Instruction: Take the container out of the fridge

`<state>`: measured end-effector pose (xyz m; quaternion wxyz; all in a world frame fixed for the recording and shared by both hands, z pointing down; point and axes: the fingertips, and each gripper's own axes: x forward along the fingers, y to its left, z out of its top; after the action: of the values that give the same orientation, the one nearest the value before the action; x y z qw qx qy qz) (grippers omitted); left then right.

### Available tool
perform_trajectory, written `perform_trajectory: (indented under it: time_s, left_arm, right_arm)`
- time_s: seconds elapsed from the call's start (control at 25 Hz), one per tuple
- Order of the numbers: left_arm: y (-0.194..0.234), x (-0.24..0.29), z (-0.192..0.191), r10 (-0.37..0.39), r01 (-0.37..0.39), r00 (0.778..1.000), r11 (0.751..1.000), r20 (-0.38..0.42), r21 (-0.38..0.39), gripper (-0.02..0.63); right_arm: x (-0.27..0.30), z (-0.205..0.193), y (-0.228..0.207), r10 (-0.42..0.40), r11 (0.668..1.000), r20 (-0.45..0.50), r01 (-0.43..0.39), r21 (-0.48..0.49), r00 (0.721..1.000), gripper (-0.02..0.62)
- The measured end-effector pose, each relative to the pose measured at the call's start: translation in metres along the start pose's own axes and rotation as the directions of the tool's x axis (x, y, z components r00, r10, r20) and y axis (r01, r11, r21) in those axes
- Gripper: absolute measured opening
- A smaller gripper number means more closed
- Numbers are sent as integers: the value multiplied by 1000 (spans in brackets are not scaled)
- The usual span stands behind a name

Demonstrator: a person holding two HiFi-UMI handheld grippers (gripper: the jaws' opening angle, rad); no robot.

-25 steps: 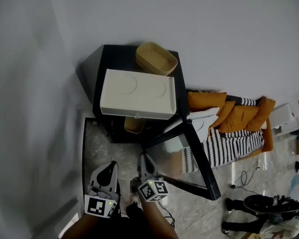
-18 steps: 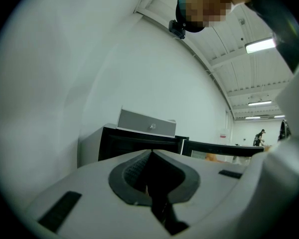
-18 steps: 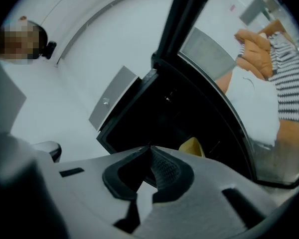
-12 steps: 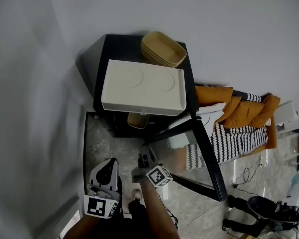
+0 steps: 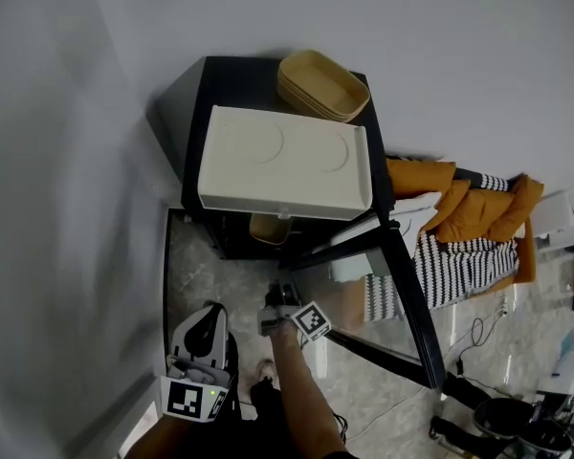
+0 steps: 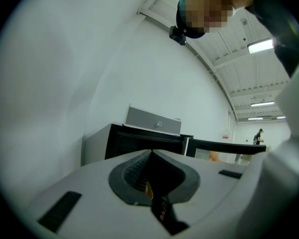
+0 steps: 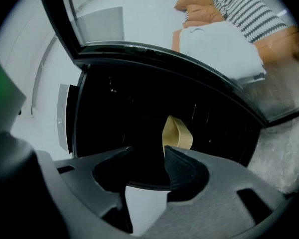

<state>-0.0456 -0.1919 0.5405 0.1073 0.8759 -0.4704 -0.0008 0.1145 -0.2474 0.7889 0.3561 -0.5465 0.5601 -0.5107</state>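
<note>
The fridge (image 5: 237, 94) has a black cabinet with a dull, matt finish, while its door (image 5: 373, 304), at lower right of center in the head view, is a glossy glass pane in a smooth black frame that throws back reflections. The cream box (image 5: 282, 165) on top looks like matt plastic, with 2 shallow circles pressed into its lid. The tan container (image 7: 177, 133) inside is smooth and low-sheen; whether plastic or fibre cannot be told. The floor (image 5: 187, 275) at lower left looks like mottled grey polished stone. At right, the orange cushions (image 5: 478, 213) and the striped blanket (image 5: 459, 271) are soft cloth. The left gripper (image 6: 150, 153) has a pale matt plastic shell, and its fingers (image 6: 132, 171) carry dark, finely ribbed pads.
</note>
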Motion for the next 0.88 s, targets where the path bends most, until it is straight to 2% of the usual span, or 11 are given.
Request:
perform_trajectory:
  time_s: [0.08, 0.2, 0.28, 0.4, 0.88]
  left_arm:
    - [1, 1, -1, -5, 5, 1000, 1000, -6, 0, 3]
    - [6, 2, -2, -8, 8, 1000, 1000, -16, -3, 3]
    - [9, 5, 0, -9, 9, 1000, 1000, -2, 5, 3]
    - [12, 7, -1, 1, -1, 1000, 1000, 5, 2, 3]
    - [20, 19, -11, -18, 18, 1000, 1000, -16, -2, 3]
  right_arm:
    - [7, 0, -4, 41, 999, 6, -42, 31, 999, 183]
    - [11, -3, -22, -2, 999, -2, 2, 54, 1000, 233]
    - [17, -4, -27, 8, 998, 5, -8, 70, 1000, 250]
    - [26, -6, -33, 28, 994, 10, -29, 109, 1000, 267]
    - [53, -6, -74, -4, 979, 40, -4, 202, 999, 299]
